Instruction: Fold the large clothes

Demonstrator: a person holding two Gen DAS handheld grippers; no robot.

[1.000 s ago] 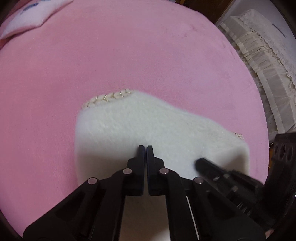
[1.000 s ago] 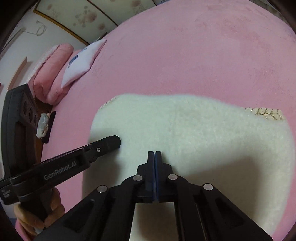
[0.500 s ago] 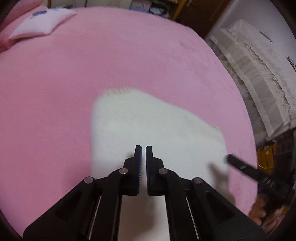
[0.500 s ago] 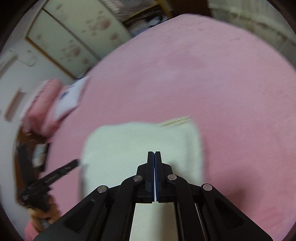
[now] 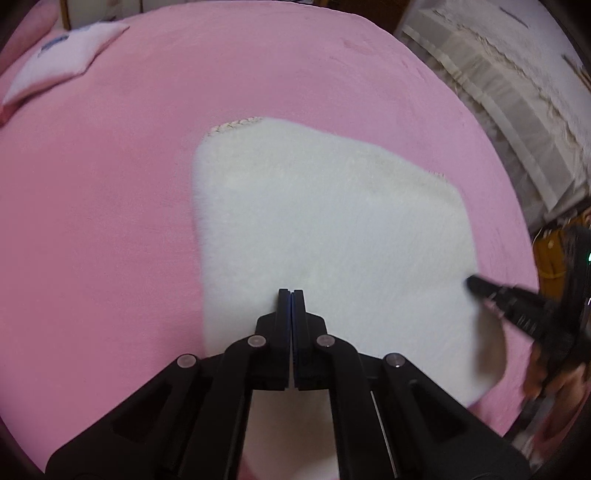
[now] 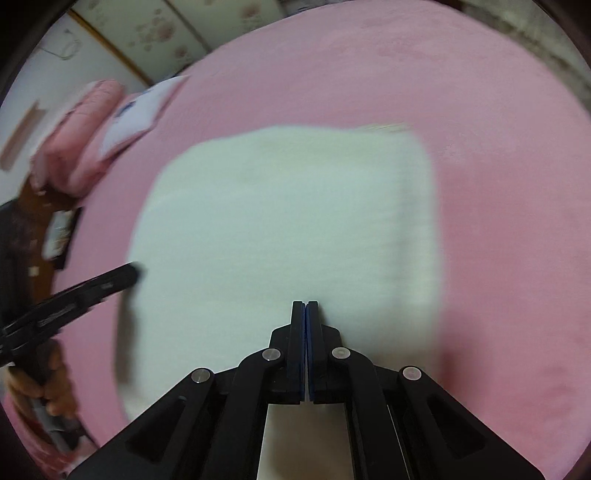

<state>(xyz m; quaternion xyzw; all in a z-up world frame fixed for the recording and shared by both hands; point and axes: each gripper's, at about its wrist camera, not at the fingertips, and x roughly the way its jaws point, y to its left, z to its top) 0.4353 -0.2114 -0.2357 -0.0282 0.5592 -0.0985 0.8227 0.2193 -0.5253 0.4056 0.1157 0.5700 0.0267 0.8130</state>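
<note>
A folded white fleecy garment point(image 5: 332, 229) lies flat on the pink bed cover point(image 5: 110, 184), with a knitted trim showing at its far edge. My left gripper point(image 5: 291, 292) hangs above the garment's near edge, shut with nothing between its fingers. In the right wrist view the same white garment point(image 6: 288, 221) looks blurred, and my right gripper point(image 6: 305, 303) is shut and empty over its near side. The right gripper's tip point(image 5: 476, 286) shows at the garment's right edge in the left wrist view. The left gripper's tip point(image 6: 125, 273) shows at its left edge in the right wrist view.
A white pillow point(image 5: 62, 59) lies at the bed's far left beside pink bedding point(image 6: 85, 122). Cream lace fabric point(image 5: 517, 103) hangs past the bed's right edge. A person's hand point(image 6: 40, 384) grips the left handle. Patterned cabinet doors point(image 6: 159, 33) stand behind.
Both grippers have pulled back and up from the garment, so more of the bed shows. The right gripper swung out toward the garment's right edge. The garment lies unchanged.
</note>
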